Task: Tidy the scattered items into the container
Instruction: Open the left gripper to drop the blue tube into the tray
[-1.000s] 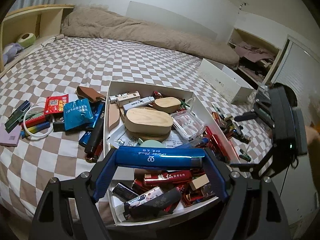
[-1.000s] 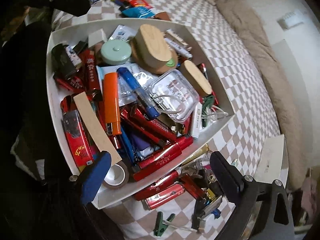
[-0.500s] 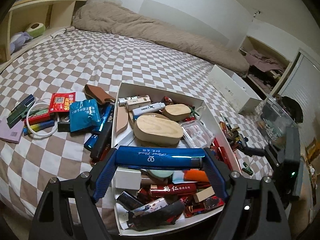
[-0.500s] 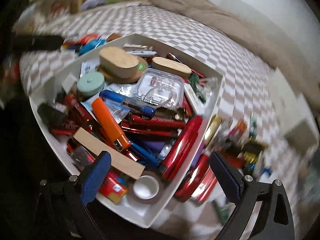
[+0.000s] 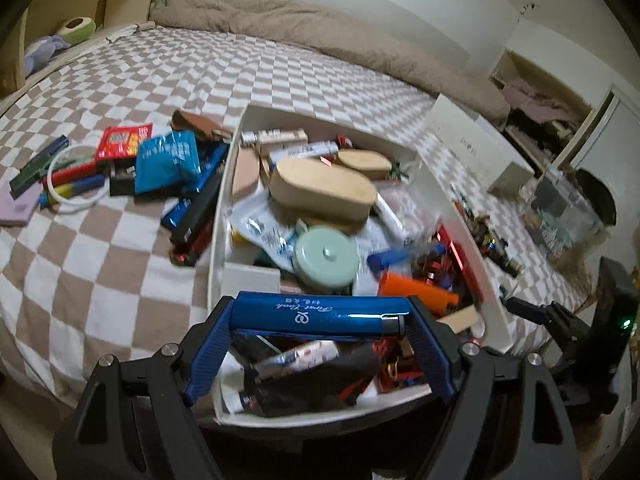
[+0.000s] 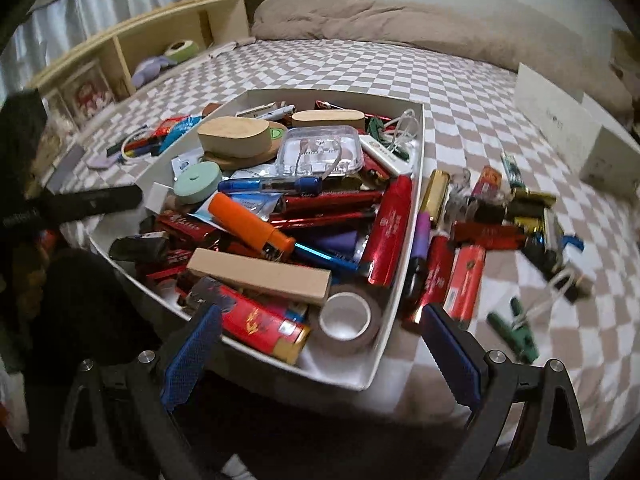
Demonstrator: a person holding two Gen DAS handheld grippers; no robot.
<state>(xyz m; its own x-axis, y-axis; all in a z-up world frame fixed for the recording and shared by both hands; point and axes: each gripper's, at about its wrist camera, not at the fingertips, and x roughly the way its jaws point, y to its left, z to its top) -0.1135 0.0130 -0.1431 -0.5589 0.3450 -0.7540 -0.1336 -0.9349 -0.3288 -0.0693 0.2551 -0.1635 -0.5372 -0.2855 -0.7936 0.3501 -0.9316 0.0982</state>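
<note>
- Since 1 s ago your right gripper point(image 6: 320, 354) rolled upright; box point(image 6: 416, 184) now frame centre.
- Left gripper point(image 5: 320, 336) clamped on blue pen point(image 5: 316, 314), lower centre, over box.
- Right fingers apart, empty.
- Risk: pen drops onto heaped pile, rolls off.

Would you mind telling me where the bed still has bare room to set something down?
Free: the checkered bedspread between the white tray and the beige duvet. Crowded: the tray itself, the lighter pile on one side, the packets on the other.
</note>
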